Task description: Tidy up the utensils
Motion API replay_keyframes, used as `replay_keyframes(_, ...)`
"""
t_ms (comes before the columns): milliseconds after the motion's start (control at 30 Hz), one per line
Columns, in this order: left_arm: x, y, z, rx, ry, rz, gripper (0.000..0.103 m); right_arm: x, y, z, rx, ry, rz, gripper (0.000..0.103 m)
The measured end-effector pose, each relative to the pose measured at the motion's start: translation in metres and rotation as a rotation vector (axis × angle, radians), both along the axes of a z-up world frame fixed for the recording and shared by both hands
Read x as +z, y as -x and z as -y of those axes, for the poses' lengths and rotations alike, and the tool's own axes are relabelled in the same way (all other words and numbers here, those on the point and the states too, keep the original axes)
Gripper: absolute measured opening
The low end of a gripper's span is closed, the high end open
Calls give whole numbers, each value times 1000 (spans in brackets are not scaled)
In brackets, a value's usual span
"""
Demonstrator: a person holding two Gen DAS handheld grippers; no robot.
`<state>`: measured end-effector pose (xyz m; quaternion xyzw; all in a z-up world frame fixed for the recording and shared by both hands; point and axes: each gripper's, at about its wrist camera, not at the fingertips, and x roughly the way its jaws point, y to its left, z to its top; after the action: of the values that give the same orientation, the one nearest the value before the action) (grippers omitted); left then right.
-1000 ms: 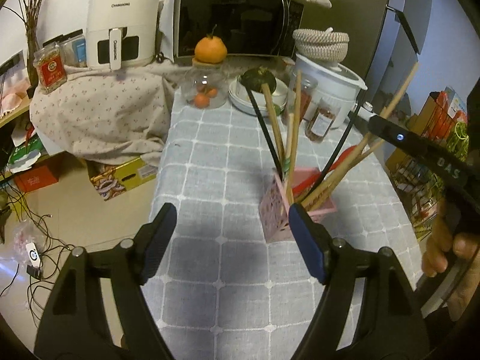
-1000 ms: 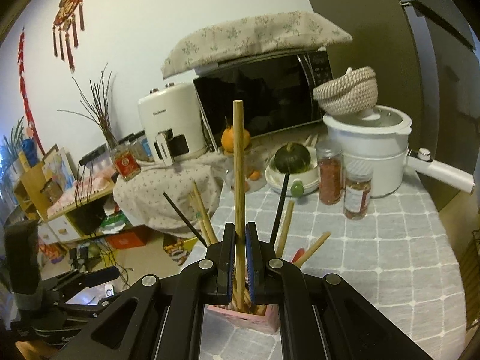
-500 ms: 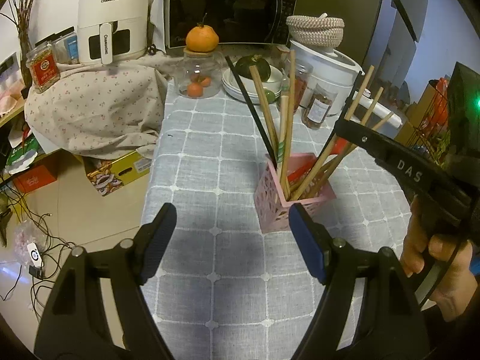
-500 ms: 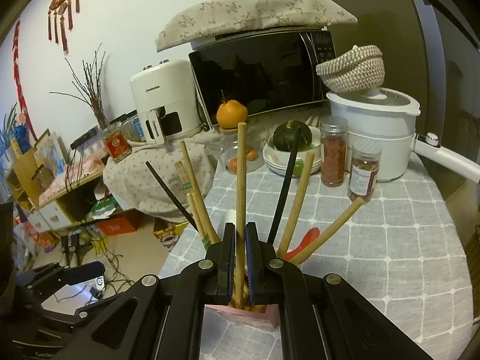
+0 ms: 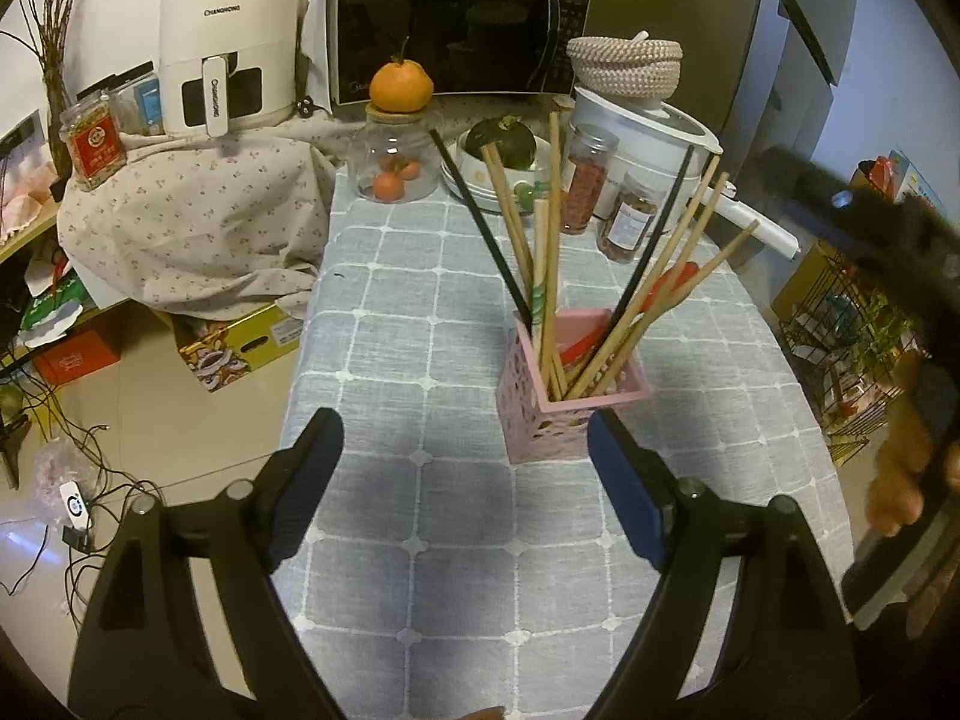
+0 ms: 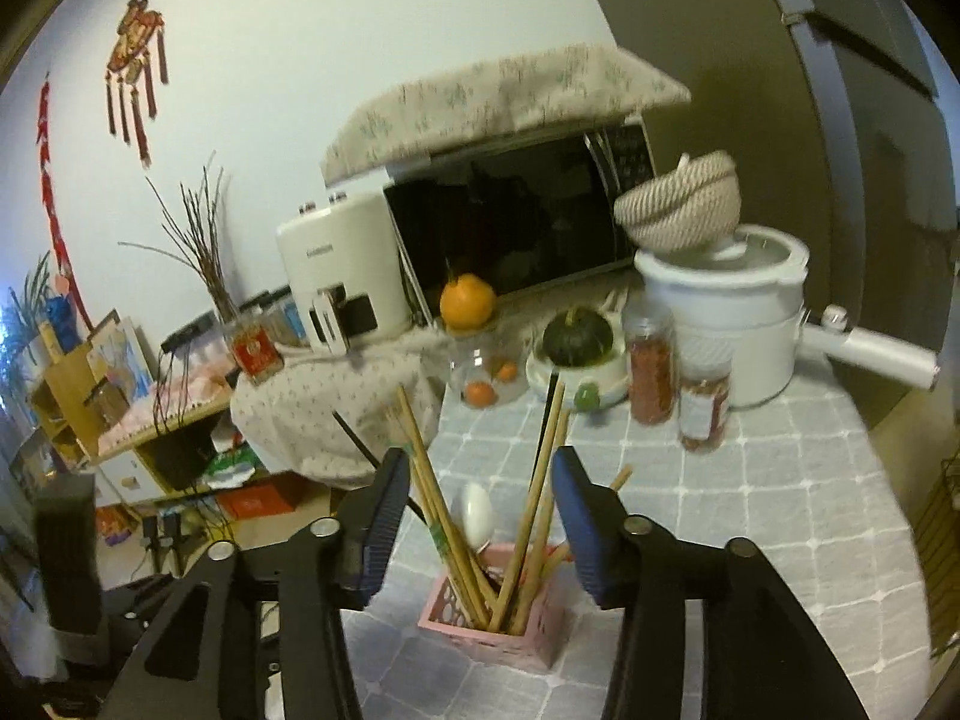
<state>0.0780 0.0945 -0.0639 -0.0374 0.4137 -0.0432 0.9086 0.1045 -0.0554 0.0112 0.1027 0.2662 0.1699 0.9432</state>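
Right gripper jaws just opened, chopsticks dropped into pink holder (probably all in). Left gripper wide, empty. Next: back off w/o tipping.

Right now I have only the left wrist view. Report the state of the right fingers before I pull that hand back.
Observer: The right gripper is open and its jaws have just been opening. The chopsticks stand loose between the fingers.
Operator: Confirm where their lower ends are.
Observer: Down inside the pink holder, directly below the gripper.
Operator: List anything else in it.
Observer: A white spoon, bowl showing among the sticks.
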Motion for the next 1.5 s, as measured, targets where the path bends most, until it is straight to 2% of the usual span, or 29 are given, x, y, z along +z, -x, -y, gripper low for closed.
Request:
replay_keyframes(133,8,9,9,1,6,9,90,23,22,11,-21,31,48,75)
replay_keyframes(267,19,18,21,0,6,23,99,35,40,19,-30,89,64,83)
replay_keyframes(400,32,30,36,0,-26,65,100,38,56,31,-43,131,55,88)
replay_keyframes(533,45,40,49,-12,-48,109,101,40,68,47,-72,148,31,100)
replay_keyframes(800,57,49,65,-4,-69,142,102,47,87,76,-172,208,-13,103)
replay_keyframes(900,57,49,70,2,-80,138,102,46,90,85,-240,265,-51,103)
replay_keyframes(1167,59,50,84,6,-90,141,102,41,95,90,-274,320,-91,103)
replay_keyframes(1500,57,48,90,29,-96,138,102,38,96,94,-287,311,-127,103)
